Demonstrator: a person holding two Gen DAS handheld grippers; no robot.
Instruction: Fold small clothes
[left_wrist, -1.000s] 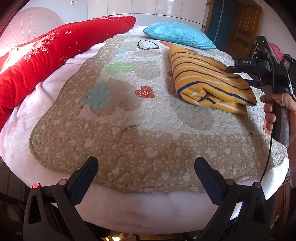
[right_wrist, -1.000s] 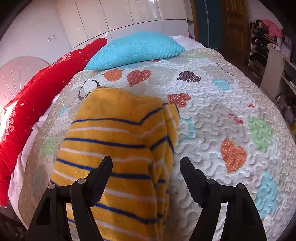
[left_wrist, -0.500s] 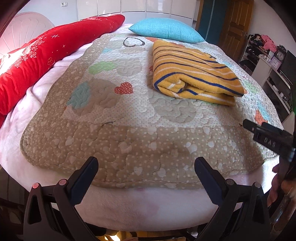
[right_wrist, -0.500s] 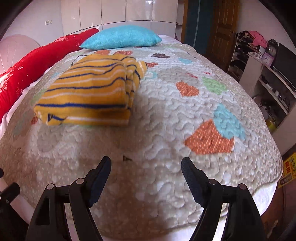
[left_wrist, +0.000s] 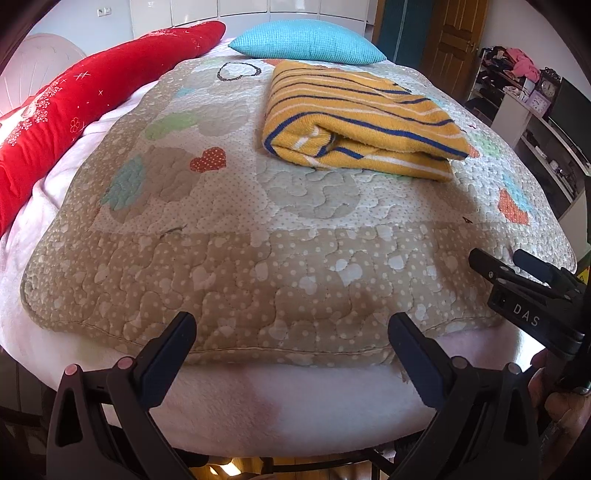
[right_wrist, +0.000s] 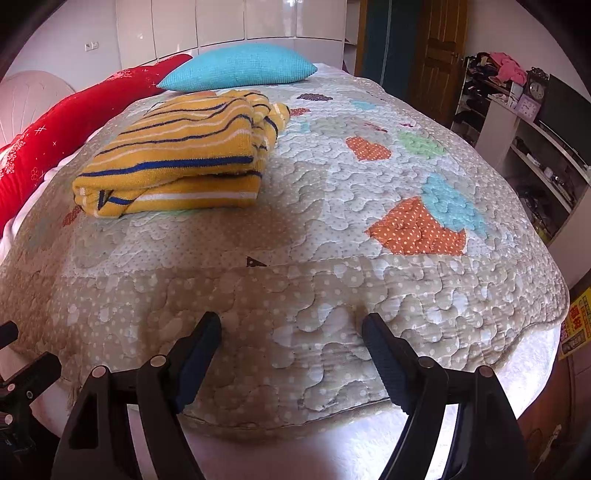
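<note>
A folded yellow garment with blue and white stripes (left_wrist: 354, 118) lies on the heart-patterned quilt (left_wrist: 258, 229), toward the far side of the bed; it also shows in the right wrist view (right_wrist: 184, 155). My left gripper (left_wrist: 291, 332) is open and empty, held at the near edge of the bed, well short of the garment. My right gripper (right_wrist: 291, 332) is open and empty, also at the near edge of the quilt (right_wrist: 332, 258). The right gripper's body appears at the right edge of the left wrist view (left_wrist: 532, 299).
A blue pillow (left_wrist: 306, 40) lies behind the garment and a long red cushion (left_wrist: 74, 110) runs along the left side. A shelf unit with a clock and clutter (right_wrist: 524, 122) stands to the right, past a wooden door (right_wrist: 436, 55).
Both grippers have pulled back from the garment to the near edge of the bed. The right gripper has moved from over the garment, which now lies alone, folded.
</note>
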